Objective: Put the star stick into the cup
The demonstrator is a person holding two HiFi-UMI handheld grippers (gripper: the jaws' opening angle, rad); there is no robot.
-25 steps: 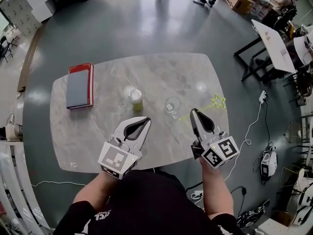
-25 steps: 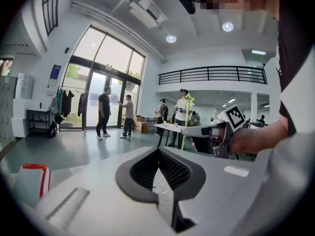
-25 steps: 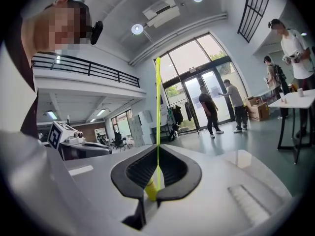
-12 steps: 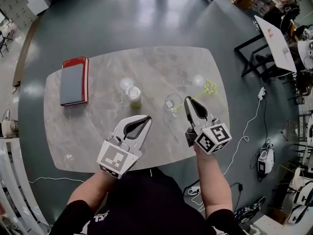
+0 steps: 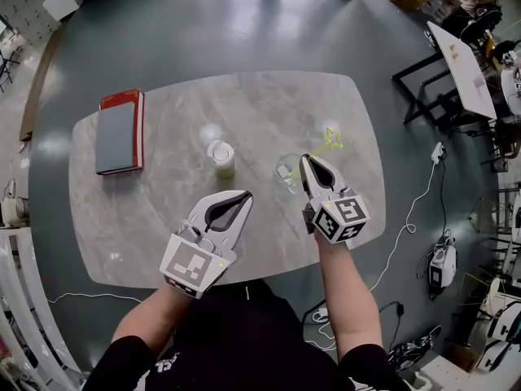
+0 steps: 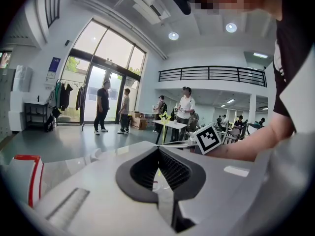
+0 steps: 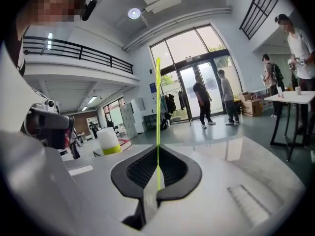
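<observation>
Marble-patterned tabletop fills the middle of the head view, ringed by a glossy grey floor. On it, the thin yellow-green star stick is pinched near its lower part by the right gripper. The outlined star at its far end points up and away toward the table's right side. In the right gripper view the jaws are pressed together on the stick, which rises straight up out of their tips. The clear cup stands upright just beside those tips, on their left. The stick's lower end is close over or at the cup's rim, and I cannot tell whether it has gone inside. The left gripper hovers over the near part of the table, left of the cup and apart from it. Its jaws meet at the tips and hold nothing, leaving only the oval hollow behind them. Further left of the cup stands a white bottle with a yellow-green band at its base. A grey book with red edging lies flat near the table's far left edge, well apart from everything else. Off the table's right side a white cable trails across the floor. Beyond, the right gripper view shows people standing by tall glass doors.
</observation>
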